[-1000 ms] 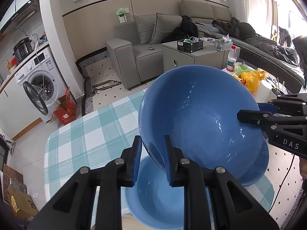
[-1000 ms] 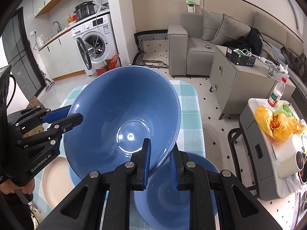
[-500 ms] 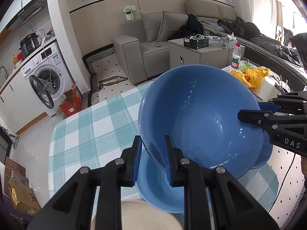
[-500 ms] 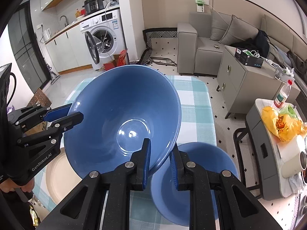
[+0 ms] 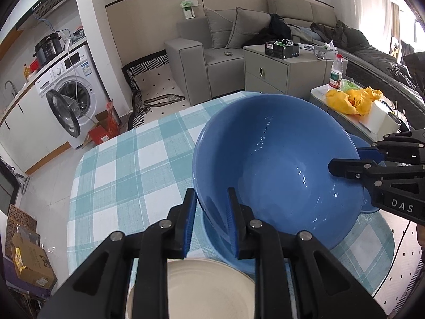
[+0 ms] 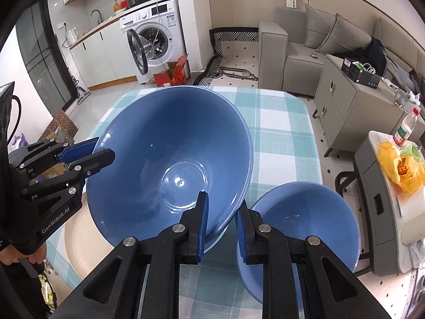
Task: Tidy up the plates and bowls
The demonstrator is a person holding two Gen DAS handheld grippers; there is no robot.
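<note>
**Both grippers clamping the rim of one bowl**

The left gripper (image 5: 209, 220) is pointing steeply downward, its two blue-padded fingers (image 5: 190, 220) standing close together and pinching the near rim of the large blue bowl (image 5: 276, 164), one finger inside the wall and one outside. In the right wrist view it is entering from the left edge, with a hand (image 6: 16, 252) gripping its handle. The right gripper (image 6: 221, 228) is likewise angling downward, its fingers (image 6: 202, 226) closing on the opposite rim of the same bowl. In the left wrist view it is reaching in from the right side.
</note>
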